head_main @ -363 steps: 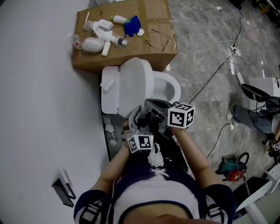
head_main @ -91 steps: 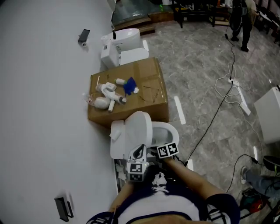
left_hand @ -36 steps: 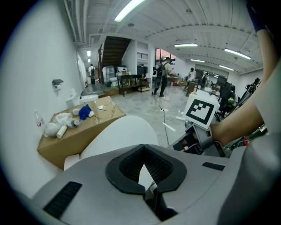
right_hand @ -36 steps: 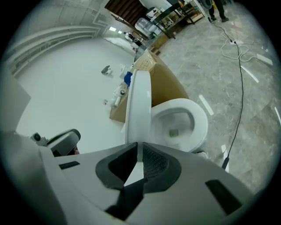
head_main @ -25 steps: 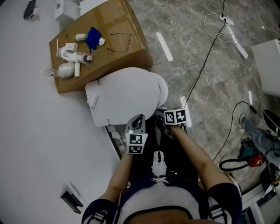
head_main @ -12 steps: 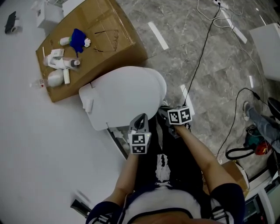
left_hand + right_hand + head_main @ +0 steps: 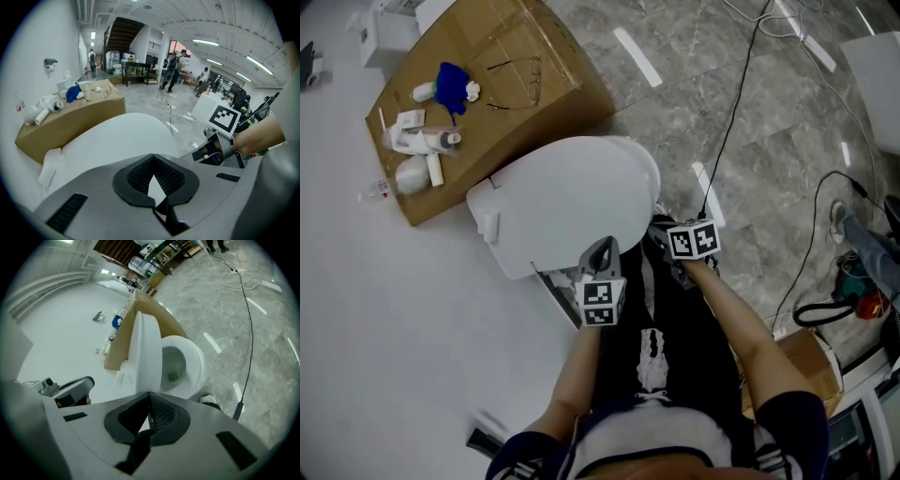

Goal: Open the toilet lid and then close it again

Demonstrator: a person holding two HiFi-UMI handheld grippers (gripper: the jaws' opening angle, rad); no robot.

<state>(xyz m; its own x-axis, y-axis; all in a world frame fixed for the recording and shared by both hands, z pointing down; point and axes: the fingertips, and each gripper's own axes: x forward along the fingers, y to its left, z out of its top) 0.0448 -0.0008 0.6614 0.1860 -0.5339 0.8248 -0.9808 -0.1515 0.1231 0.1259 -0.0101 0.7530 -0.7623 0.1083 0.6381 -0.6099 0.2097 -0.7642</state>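
Note:
The white toilet lid (image 7: pixel 562 202) leans forward over the bowl (image 7: pixel 649 178), which shows only as a rim on the right. In the right gripper view the lid (image 7: pixel 143 352) stands steeply on edge beside the open bowl (image 7: pixel 187 366). My left gripper (image 7: pixel 600 251) is shut and empty, just in front of the lid's near edge, and its own view is filled by the lid's top (image 7: pixel 117 140). My right gripper (image 7: pixel 664 230) is shut too, by the bowl's front right, with nothing between its jaws. Each gripper shows in the other's view: left gripper (image 7: pixel 70 390), right gripper (image 7: pixel 220 140).
A cardboard box (image 7: pixel 487 103) behind the toilet carries a blue cloth (image 7: pixel 450 82) and white bottles (image 7: pixel 417 141). A black cable (image 7: pixel 731 122) runs over the marble floor to the right. A white wall closes the left side. A person's leg (image 7: pixel 862 244) is at the far right.
The lid, upright a few seconds ago, now leans over the bowl. Within the last second both grippers have sunk a little at the toilet's front, and the lid looks unchanged.

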